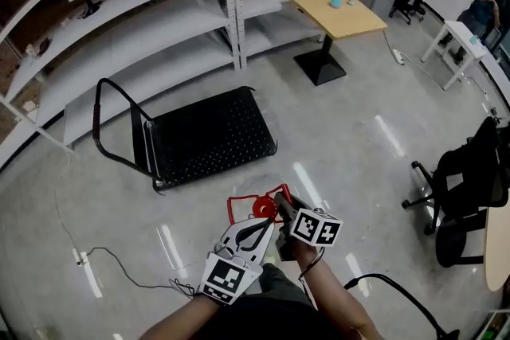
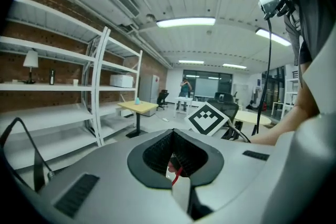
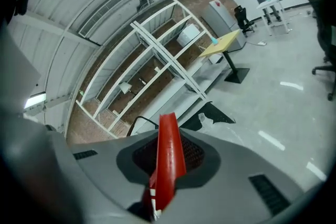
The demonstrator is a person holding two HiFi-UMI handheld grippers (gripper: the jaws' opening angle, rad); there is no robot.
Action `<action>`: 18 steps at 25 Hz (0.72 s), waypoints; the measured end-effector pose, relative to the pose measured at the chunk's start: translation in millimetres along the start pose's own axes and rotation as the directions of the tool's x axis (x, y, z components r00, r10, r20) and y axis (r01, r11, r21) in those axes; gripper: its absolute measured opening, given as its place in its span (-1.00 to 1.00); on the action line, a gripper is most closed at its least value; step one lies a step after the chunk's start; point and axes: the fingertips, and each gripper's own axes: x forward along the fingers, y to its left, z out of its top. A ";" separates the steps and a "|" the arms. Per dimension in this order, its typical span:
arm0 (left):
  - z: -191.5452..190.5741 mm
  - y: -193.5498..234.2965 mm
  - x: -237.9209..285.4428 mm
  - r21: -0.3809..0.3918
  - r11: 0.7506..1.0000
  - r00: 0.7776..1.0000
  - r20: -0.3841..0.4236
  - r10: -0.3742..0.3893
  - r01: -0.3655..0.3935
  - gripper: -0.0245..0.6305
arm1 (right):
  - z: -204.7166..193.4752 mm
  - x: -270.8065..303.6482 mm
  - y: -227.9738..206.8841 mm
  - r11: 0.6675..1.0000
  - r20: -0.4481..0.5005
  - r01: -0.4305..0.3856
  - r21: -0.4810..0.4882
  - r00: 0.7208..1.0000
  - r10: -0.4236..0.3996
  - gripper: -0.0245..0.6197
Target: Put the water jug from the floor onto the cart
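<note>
Right gripper (image 3: 167,165) is clamped narrowly on the red handle (image 3: 169,149) of the jug (image 1: 263,208). The left gripper (image 2: 176,168) pinches a thin red part of that handle too. The jug hangs between them, close to the person, above the floor (image 1: 358,147) and well apart from the black cart (image 1: 211,135) beside the shelves (image 1: 159,20).

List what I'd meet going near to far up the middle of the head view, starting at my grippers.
left gripper and right gripper, both shut on the water jug by its red handle → black cart → white shelving
</note>
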 end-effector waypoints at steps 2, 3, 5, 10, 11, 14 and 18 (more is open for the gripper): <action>8.1 30.7 5.3 -0.009 0.998 0.998 0.002 0.057 -0.057 -0.93 | 15.8 34.1 10.5 0.999 -0.038 -0.030 -0.028 0.999 0.029 -0.76; 11.5 47.3 5.4 -0.015 0.996 0.996 0.005 0.086 -0.085 -0.93 | 22.1 50.7 16.5 0.998 -0.055 -0.043 -0.042 0.998 0.041 -0.76; 17.7 83.3 2.8 -0.030 0.990 0.991 0.017 0.136 -0.135 -0.93 | 35.4 84.7 29.3 0.996 -0.080 -0.059 -0.070 0.995 0.053 -0.76; 23.2 177.9 0.8 -0.063 0.978 0.979 0.044 0.199 -0.196 -0.93 | 69.2 176.8 56.0 0.992 -0.099 -0.077 -0.104 0.993 0.066 -0.77; 22.6 198.5 2.5 -0.064 0.979 0.979 0.049 0.199 -0.196 -0.93 | 74.2 196.7 60.6 0.992 -0.100 -0.072 -0.101 0.993 0.062 -0.77; 20.7 268.9 8.6 -0.057 0.983 0.982 0.060 0.178 -0.175 -0.93 | 84.0 262.2 74.5 0.994 -0.100 -0.055 -0.095 0.994 0.046 -0.77; 25.3 366.8 18.3 -0.038 0.992 0.990 0.070 0.125 -0.122 -0.93 | 98.2 355.7 92.6 0.996 -0.085 -0.038 -0.077 0.996 0.032 -0.77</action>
